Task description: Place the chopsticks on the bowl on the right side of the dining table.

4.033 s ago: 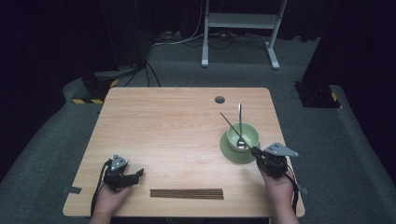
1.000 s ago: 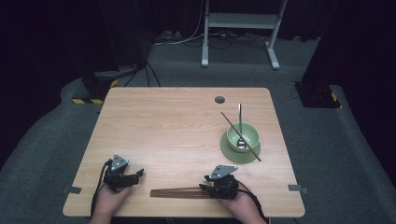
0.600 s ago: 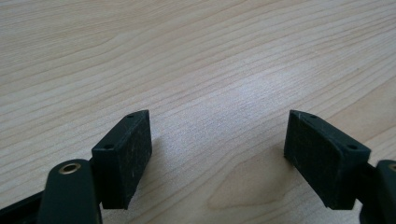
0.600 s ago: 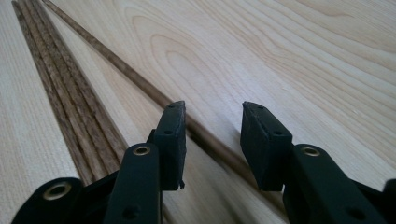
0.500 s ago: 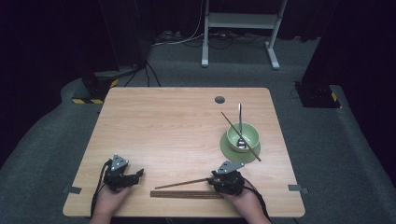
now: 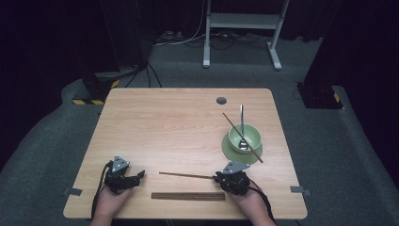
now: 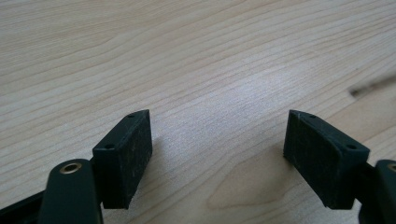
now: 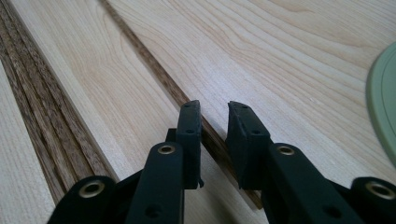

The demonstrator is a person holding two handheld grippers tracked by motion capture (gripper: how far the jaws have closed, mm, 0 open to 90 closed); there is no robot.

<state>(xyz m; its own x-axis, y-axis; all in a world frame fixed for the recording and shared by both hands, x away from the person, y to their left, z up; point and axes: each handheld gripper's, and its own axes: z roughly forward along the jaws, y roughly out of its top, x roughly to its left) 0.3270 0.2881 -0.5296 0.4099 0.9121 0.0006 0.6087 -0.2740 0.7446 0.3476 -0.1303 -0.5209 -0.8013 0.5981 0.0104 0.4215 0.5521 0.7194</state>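
Gripping one chopstick (image 6: 186, 175): right gripper (image 6: 217, 178).

Plate (image 8: 384, 102): cut off by the right edge of the right gripper view. Chopstick (image 8: 154, 70) near end: hidden between the jaws; grip contact cannot be confirmed. Beside the plate, bowl (image 6: 244, 137) contents too small to identify.

You are in what looks like a lab or studio: a lone wooden table (image 6: 188, 136) on grey carpet (image 6: 42, 141), black curtains (image 6: 47, 37) around it, cables (image 6: 188, 40) on the floor, a white metal stand (image 6: 242, 21) behind, and hazard-striped bases (image 6: 91, 92) at the edges.
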